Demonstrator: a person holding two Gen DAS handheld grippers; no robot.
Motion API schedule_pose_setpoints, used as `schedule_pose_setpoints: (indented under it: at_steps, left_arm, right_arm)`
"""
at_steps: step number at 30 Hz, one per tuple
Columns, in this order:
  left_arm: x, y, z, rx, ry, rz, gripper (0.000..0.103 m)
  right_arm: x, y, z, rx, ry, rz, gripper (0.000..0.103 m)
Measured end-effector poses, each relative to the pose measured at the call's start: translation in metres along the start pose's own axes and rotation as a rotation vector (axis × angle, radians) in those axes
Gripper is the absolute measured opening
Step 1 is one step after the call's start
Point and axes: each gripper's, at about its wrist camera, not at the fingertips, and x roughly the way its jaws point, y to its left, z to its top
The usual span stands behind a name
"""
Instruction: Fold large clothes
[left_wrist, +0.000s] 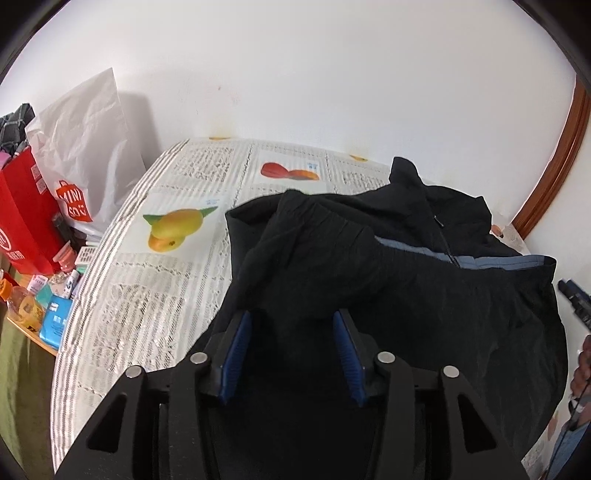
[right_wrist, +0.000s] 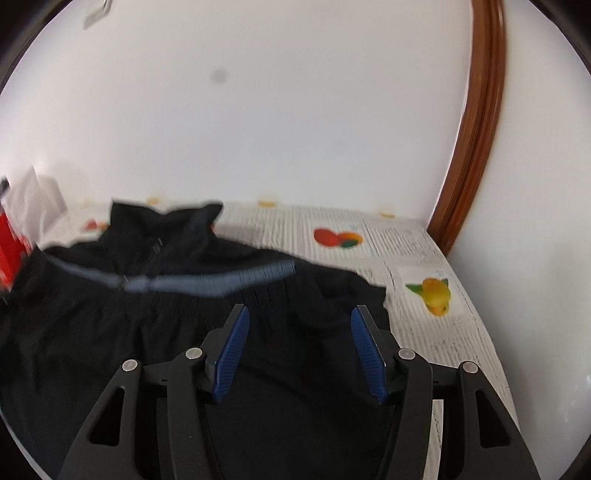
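Black jacket (left_wrist: 406, 280) lies collar toward the wall.

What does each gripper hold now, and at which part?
Nothing. The left gripper and the right gripper both stand open above the black jacket; their pads press no fabric.

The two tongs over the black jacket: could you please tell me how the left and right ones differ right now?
The right tongs stand wider apart than the left tongs. The left tongs sit over the side of the black jacket nearest the red bag; the right tongs sit over the opposite side. Both are open with blue ribbed pads, gripping nothing.
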Motion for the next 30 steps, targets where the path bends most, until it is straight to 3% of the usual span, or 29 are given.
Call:
schedule_pose_setpoints:
  at_steps: [6,11,14,15,16,18,20,23,26,30]
  left_arm:
    - [0.001,-0.001,0.012,0.022,-0.035,0.017,0.045]
    - [0.016,-0.002,0.023,0.057,-0.045,0.075,0.045]
    - [0.027,-0.002,0.025,0.053,-0.040,0.111,0.045]
    - [0.031,-0.002,0.025,0.055,-0.038,0.118,0.045]
    - [0.036,-0.003,0.025,0.059,-0.028,0.131,0.045]
    - [0.042,-0.003,0.024,0.055,-0.011,0.127,0.045]
    - [0.045,-0.003,0.022,0.053,-0.001,0.122,0.045]
    - [0.049,-0.004,0.020,0.060,0.009,0.122,0.045]
    - [0.044,-0.005,0.020,0.065,-0.005,0.118,0.045]
    - [0.030,-0.007,0.018,0.064,-0.020,0.068,0.045]
  right_arm:
    - [0.044,0.002,0.002,-0.025,0.055,-0.044,0.057]
    - [0.074,-0.005,0.009,-0.011,0.096,-0.017,0.056]
    - [0.089,-0.005,0.009,-0.001,0.138,0.002,0.035]
    - [0.095,-0.003,0.009,-0.003,0.163,0.018,0.018]
    - [0.100,-0.001,0.009,-0.017,0.177,0.023,0.007]
    - [0.098,-0.004,0.010,-0.011,0.139,0.012,0.007]
    - [0.092,-0.022,0.013,0.099,0.090,0.045,0.007]
    - [0.108,-0.021,0.010,0.103,0.131,0.010,0.009]
    - [0.121,-0.016,0.009,0.081,0.195,-0.029,0.016]
    - [0.083,-0.010,0.013,0.087,0.113,-0.076,0.035]
